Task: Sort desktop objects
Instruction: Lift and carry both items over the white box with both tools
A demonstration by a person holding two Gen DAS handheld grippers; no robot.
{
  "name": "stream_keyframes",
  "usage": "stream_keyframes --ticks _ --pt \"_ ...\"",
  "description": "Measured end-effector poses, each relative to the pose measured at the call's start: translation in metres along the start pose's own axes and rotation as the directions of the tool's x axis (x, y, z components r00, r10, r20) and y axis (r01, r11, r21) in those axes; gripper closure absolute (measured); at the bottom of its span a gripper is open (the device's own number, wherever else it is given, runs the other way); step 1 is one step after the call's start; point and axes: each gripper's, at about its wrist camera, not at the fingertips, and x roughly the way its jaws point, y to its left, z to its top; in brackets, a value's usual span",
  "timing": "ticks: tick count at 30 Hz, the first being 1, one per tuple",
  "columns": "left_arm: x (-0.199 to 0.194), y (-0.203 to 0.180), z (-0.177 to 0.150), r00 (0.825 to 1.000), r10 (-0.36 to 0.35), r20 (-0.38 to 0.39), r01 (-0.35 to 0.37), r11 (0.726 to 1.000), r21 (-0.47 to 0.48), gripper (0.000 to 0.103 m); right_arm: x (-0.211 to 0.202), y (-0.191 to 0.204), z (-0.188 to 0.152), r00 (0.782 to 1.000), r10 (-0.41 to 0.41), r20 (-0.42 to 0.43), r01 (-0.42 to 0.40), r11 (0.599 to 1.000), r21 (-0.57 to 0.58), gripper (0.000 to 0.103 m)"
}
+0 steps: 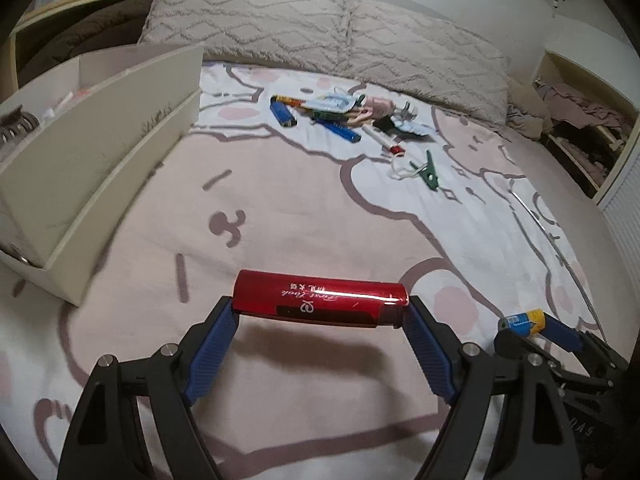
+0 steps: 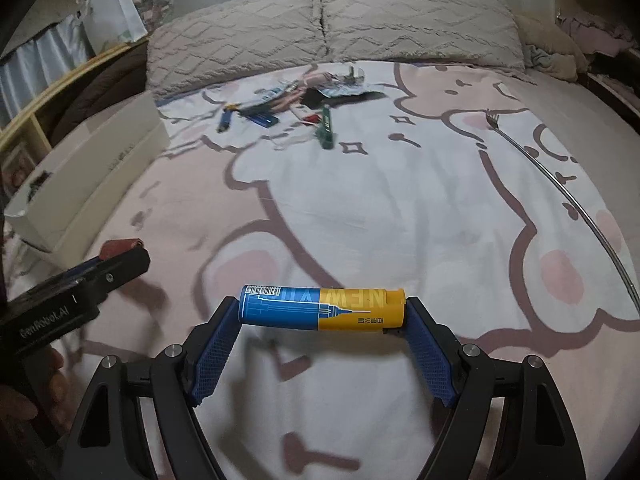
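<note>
Glossy red cylindrical lighter [image 1: 320, 298] with script lettering lies crosswise in the left claw [image 1: 320, 312], clamped end to end between ribbed blue pads above the pink cartoon-print bedsheet [image 1: 300, 208]. The right claw [image 2: 322, 316] grips a smooth blue-and-yellow lighter [image 2: 322, 307] the same way. A cream rectangular box [image 1: 120, 128] sits left, its contents mostly hidden; the far pile of small items [image 1: 340, 114] blurs together
</note>
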Motion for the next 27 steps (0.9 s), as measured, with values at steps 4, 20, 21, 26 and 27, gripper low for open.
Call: stream_keyframes --ticks 4,20,21,26,27 --pt "-0.018 0.008 0.004 1.000 -0.006 0.028 0.005 1.000 0.014 0.020 -0.010 0.015 0.004 0.999 0.033 0.013 -0.033 0.999 -0.007 0.021" --pt "-0.070 0.076 0.020 0.994 0.019 0.106 -0.015 0.999 -0.039 0.020 -0.027 0.110 0.034 0.989 0.134 0.067 -0.121 0.978 -0.169 0.021" --pt "-0.074 0.081 0.021 0.993 0.025 0.111 -0.021 0.999 -0.042 0.020 -0.027 0.115 0.036 0.988 0.142 0.067 -0.128 0.976 -0.176 0.021" --pt "-0.088 0.106 0.028 0.987 0.057 0.149 -0.049 0.997 -0.061 0.020 -0.026 0.138 0.046 0.981 0.183 0.068 -0.166 0.965 -0.204 0.021" --pt "-0.091 0.110 0.030 0.986 0.063 0.157 -0.053 0.997 -0.064 0.020 -0.026 0.144 0.050 0.979 0.194 0.070 -0.175 0.961 -0.214 0.021"
